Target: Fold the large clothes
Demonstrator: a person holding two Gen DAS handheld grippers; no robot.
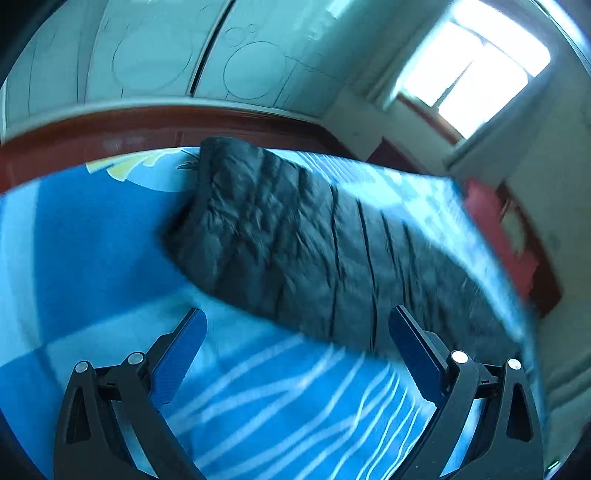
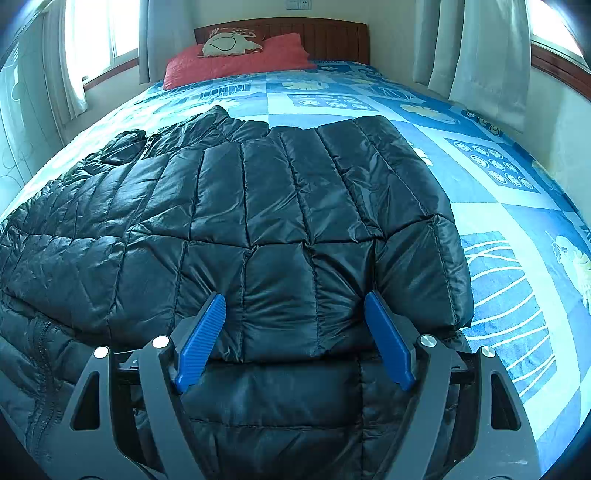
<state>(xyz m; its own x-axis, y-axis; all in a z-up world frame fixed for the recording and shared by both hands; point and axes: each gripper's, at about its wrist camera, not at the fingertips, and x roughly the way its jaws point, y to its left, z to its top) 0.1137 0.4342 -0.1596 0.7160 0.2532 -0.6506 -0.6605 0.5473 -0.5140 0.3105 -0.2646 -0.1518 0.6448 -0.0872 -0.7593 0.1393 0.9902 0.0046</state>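
A black quilted puffer jacket (image 2: 280,206) lies spread on the blue patterned bed sheet (image 2: 498,221), with one part folded over onto the body. My right gripper (image 2: 295,304) stands open right over the near edge of that folded layer. The puffy fabric bulges between its blue fingers (image 2: 384,332), which do not pinch it. The left wrist view is blurred. There the jacket (image 1: 295,240) runs as a long dark band across the sheet (image 1: 277,398). My left gripper (image 1: 297,321) is open just short of the jacket's near edge, with nothing between its pads.
A red pillow (image 2: 236,59) with a small cushion (image 2: 225,42) lies by the wooden headboard (image 2: 332,35). Curtains (image 2: 476,55) and windows flank the bed. In the left wrist view, a wooden bed rail (image 1: 147,125) and pale wardrobe doors (image 1: 166,55) stand beyond the jacket.
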